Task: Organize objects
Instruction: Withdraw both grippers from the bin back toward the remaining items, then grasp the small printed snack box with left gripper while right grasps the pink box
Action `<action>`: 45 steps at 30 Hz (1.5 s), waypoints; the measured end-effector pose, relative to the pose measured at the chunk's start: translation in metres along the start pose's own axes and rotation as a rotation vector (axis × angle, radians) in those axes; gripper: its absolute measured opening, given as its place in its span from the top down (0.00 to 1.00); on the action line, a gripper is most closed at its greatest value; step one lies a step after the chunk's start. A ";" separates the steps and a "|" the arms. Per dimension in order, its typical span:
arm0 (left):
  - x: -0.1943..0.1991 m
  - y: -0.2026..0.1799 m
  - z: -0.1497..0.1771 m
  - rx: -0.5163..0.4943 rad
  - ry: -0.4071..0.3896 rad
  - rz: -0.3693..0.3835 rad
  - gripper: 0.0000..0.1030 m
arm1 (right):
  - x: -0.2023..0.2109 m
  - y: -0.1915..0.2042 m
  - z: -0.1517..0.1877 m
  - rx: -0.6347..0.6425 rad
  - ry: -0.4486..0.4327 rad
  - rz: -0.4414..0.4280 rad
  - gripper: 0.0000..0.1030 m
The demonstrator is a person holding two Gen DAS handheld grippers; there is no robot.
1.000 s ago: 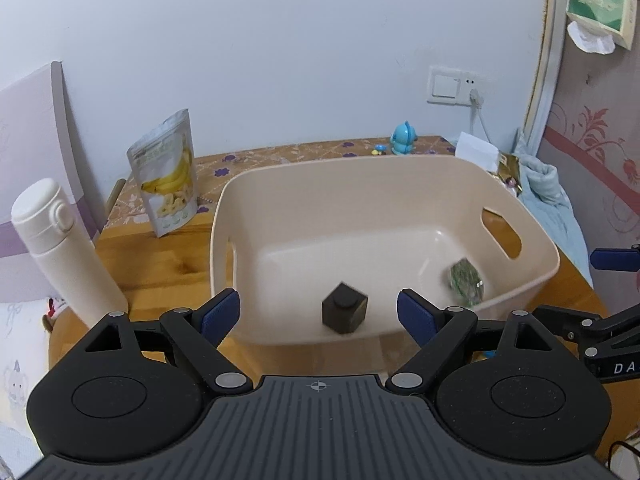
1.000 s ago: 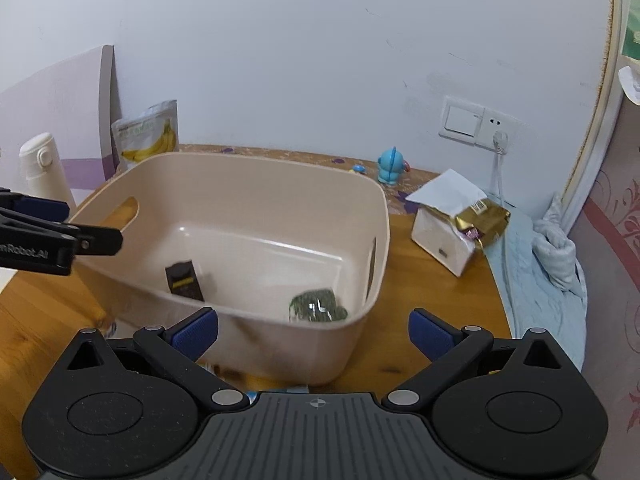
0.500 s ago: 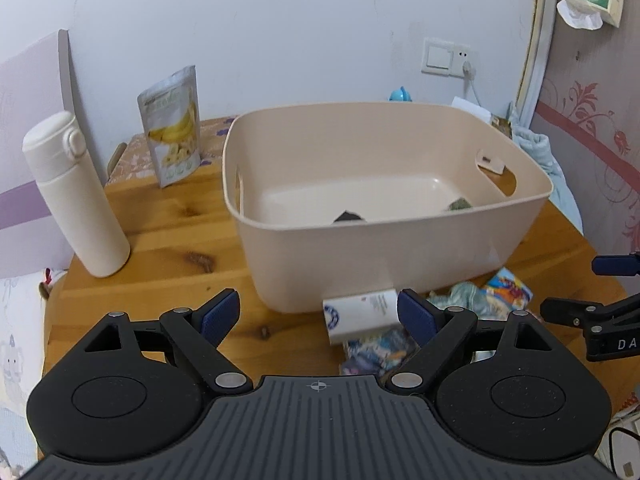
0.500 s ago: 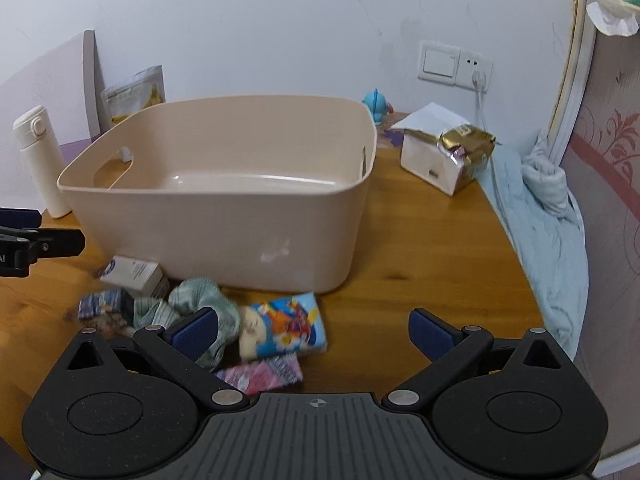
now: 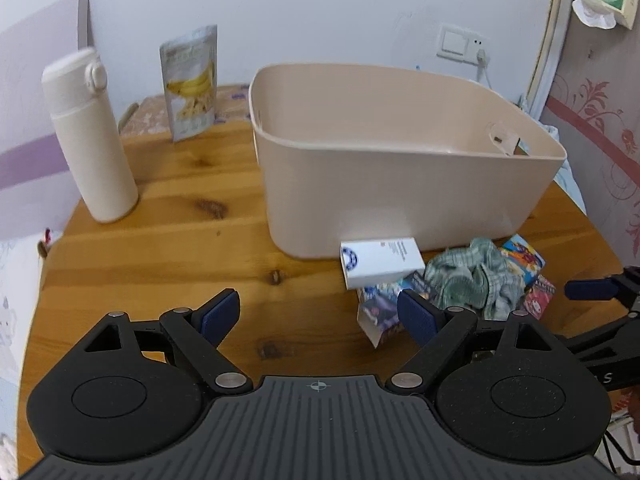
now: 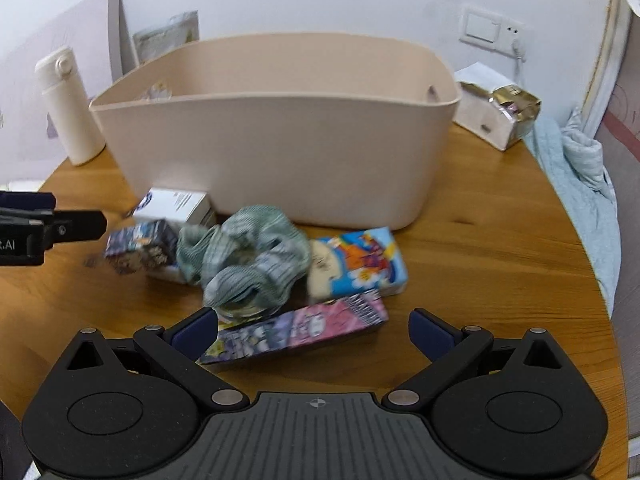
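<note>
The beige tub [image 6: 280, 128] sits in the middle of the frame on the wooden table [image 6: 480, 260]. Below it lie a green scrunchie [image 6: 248, 256], a white box [image 5: 380, 262] and bright packets [image 6: 360, 262]. The left gripper [image 5: 318, 316] and right gripper [image 6: 314, 330] are both wide apart, holding nothing.

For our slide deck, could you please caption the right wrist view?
Open right hand-held gripper hovers over pink-purple printed carton beside crumpled green cloth, before beige plastic tub.
</note>
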State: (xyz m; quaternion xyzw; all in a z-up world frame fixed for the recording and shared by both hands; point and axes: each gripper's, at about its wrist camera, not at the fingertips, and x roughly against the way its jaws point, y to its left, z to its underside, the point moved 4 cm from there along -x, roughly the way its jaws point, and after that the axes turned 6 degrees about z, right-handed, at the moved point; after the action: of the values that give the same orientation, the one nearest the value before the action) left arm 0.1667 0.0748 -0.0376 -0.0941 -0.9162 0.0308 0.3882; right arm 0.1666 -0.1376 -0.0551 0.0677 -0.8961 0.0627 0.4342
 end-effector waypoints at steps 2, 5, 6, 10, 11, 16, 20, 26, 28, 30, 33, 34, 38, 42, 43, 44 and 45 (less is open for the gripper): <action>-0.002 0.001 0.003 0.004 0.012 0.003 0.15 | -0.003 0.004 0.001 -0.007 0.014 -0.006 0.00; -0.003 0.000 0.004 0.003 0.010 -0.001 0.15 | -0.005 0.007 0.002 -0.017 0.020 0.004 0.00; -0.003 -0.001 0.004 0.002 0.006 -0.002 0.15 | -0.006 0.007 0.002 -0.025 0.021 0.005 0.00; -0.005 -0.003 0.003 0.002 0.001 -0.002 0.15 | -0.008 0.006 0.003 -0.074 0.026 -0.008 0.00; -0.005 -0.004 0.003 0.002 0.001 0.000 0.15 | -0.009 0.005 0.003 -0.090 0.032 -0.014 0.00; -0.009 -0.008 0.003 0.002 0.009 0.011 0.15 | -0.013 0.008 0.004 -0.137 0.047 -0.045 0.00; -0.010 -0.012 0.003 -0.008 0.015 0.019 0.15 | -0.013 0.018 0.005 -0.091 0.058 -0.061 0.00; -0.015 -0.017 0.004 -0.020 0.021 0.031 0.15 | -0.015 0.021 0.017 0.015 0.080 0.030 0.00; -0.016 -0.018 0.004 -0.020 0.024 0.036 0.15 | -0.013 0.017 0.018 0.002 0.084 0.024 0.00; -0.018 -0.019 0.004 -0.025 0.025 0.039 0.15 | -0.011 0.012 0.018 -0.021 0.084 0.017 0.00; -0.021 -0.021 0.005 -0.040 0.028 0.038 0.15 | -0.008 0.007 0.016 -0.057 0.072 -0.010 0.00; -0.022 -0.022 0.004 -0.045 0.029 0.039 0.15 | -0.007 0.006 0.015 -0.065 0.063 -0.019 0.00; -0.026 -0.025 0.004 -0.060 0.032 0.046 0.15 | -0.002 0.003 0.006 -0.073 0.028 -0.059 0.00; -0.031 -0.027 0.003 -0.079 0.034 0.041 0.15 | 0.004 0.006 0.001 -0.054 -0.019 -0.084 0.01; -0.031 -0.028 0.003 -0.087 0.031 0.040 0.15 | 0.006 0.007 0.000 -0.048 -0.026 -0.088 0.04; -0.032 -0.029 0.002 -0.098 0.027 0.035 0.15 | 0.007 0.008 0.000 -0.044 -0.032 -0.089 0.10; -0.032 -0.031 0.002 -0.109 0.024 0.033 0.15 | 0.006 0.006 -0.002 -0.043 -0.033 -0.092 0.14</action>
State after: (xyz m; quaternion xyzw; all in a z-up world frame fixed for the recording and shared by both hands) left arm 0.1828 0.0384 -0.0579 -0.1307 -0.9102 -0.0141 0.3927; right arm 0.1636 -0.1315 -0.0493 0.1005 -0.9003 0.0225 0.4229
